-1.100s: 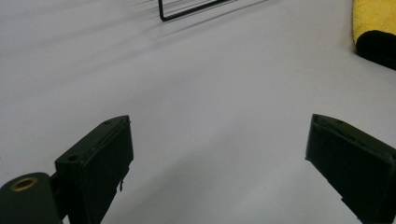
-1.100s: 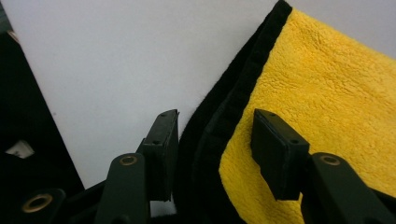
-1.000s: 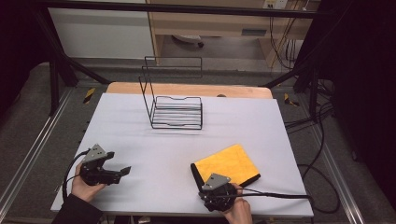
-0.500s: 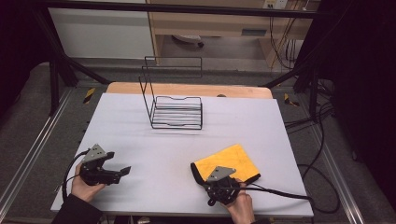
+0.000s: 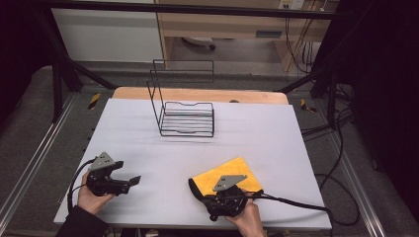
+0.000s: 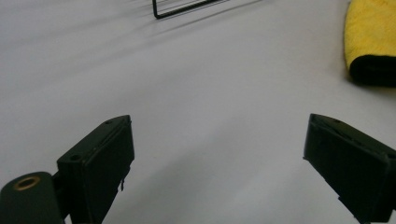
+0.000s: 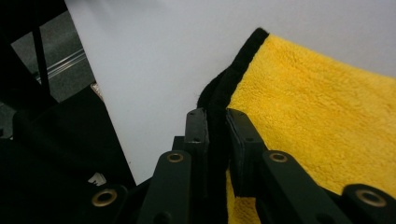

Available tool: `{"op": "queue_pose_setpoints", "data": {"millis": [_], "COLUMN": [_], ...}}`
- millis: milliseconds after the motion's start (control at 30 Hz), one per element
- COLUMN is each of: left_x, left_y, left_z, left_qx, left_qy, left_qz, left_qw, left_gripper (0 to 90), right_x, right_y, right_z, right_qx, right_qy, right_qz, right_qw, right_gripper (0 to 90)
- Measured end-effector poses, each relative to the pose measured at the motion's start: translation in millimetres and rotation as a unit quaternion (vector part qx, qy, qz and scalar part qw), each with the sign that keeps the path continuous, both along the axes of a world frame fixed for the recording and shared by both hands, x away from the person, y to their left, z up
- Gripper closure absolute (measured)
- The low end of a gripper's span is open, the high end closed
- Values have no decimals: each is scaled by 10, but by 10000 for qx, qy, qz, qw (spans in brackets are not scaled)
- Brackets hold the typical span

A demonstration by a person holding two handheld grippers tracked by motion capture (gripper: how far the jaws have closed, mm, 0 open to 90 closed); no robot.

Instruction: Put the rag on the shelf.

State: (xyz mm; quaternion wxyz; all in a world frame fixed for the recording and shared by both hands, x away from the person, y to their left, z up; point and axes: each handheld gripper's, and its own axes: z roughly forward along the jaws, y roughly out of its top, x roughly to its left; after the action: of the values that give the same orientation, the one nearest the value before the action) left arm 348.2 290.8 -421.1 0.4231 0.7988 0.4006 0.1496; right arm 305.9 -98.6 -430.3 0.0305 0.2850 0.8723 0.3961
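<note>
Left gripper (image 5: 129, 181), lower left of the high view: parked on the white counter (image 5: 276, 138), jaws wide apart with nothing between them, aimed across at the cloth, likely waiting its turn.

Wire rack (image 5: 187, 118), upper centre: well apart from both hands, nothing on it, path to it open.

Yellow microfibre cloth (image 5: 228, 173), lower centre-right near the counter's front edge: folded flat. Right gripper (image 7: 215, 122) has just been closing its jaws; they now pinch the cloth's black-trimmed edge (image 7: 224, 88), probably the easiest bite for lifting or unfolding. Its cable trails off right, clear of the cloth.
</note>
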Motion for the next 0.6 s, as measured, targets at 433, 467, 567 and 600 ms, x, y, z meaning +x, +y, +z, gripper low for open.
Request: {"op": "queue_pose_setpoints", "data": {"millis": [433, 467, 567, 600], "left_x": [93, 112, 174, 196], "left_y": [-857, -954, -1232, -1319], "left_z": [253, 256, 251, 242], "left_qx": [106, 154, 167, 194], "left_qy": [307, 325, 469, 499], "left_qz": [-549, -647, -910, -974], "left_qw": [9980, 9973, 9946, 9938], "left_gripper": [226, 249, 324, 345], "right_x": [281, 302, 317, 310], "right_y": [-862, -934, -1095, -1130], "right_z": [199, 175, 93, 62], "right_qx": [472, 444, 311, 269], "right_qy": [-356, -324, -201, -165], "right_qz": [-1671, -1792, -2012, -2092], "right_qw": [9842, 9823, 9788, 9774], "right_gripper": [367, 367, 380, 395]}}
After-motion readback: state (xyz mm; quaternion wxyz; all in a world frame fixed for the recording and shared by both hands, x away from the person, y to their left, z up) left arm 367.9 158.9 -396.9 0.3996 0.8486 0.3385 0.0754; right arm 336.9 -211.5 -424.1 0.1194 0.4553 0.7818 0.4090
